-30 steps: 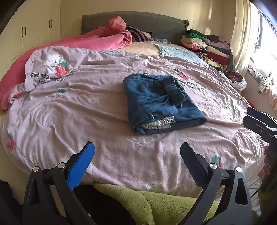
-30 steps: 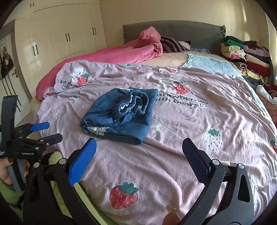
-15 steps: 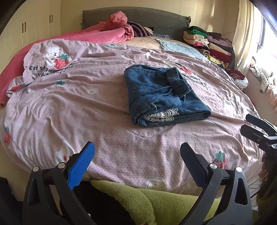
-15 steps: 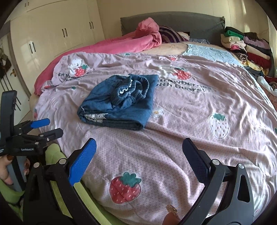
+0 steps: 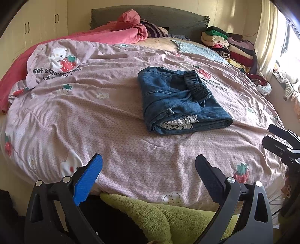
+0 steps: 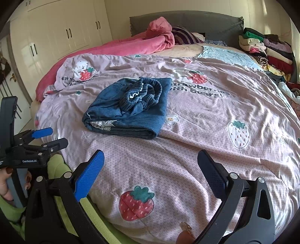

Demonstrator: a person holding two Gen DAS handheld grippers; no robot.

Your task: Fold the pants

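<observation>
A pair of blue denim pants (image 5: 180, 103) lies folded into a thick rectangle on the pink strawberry bedspread (image 5: 93, 112), with its elastic waistband on top and white lace trim at the near edge. It also shows in the right wrist view (image 6: 131, 110). My left gripper (image 5: 149, 169) is open and empty, held over the bed's near edge, well short of the pants. My right gripper (image 6: 151, 165) is open and empty, also short of the pants. Each gripper shows at the side of the other's view, the right one (image 5: 279, 138) and the left one (image 6: 45, 138).
A pink blanket (image 5: 105, 35) is bunched near the grey headboard (image 5: 150, 13). A stack of folded clothes (image 5: 230, 47) sits at the far right of the bed. White wardrobe doors (image 6: 61, 33) stand to the left. Green fleece (image 5: 168, 215) lies below the grippers.
Both grippers have moved closer to the bed and the pants, so the pants look larger and nearer. Both stay open. The pants have not moved.
</observation>
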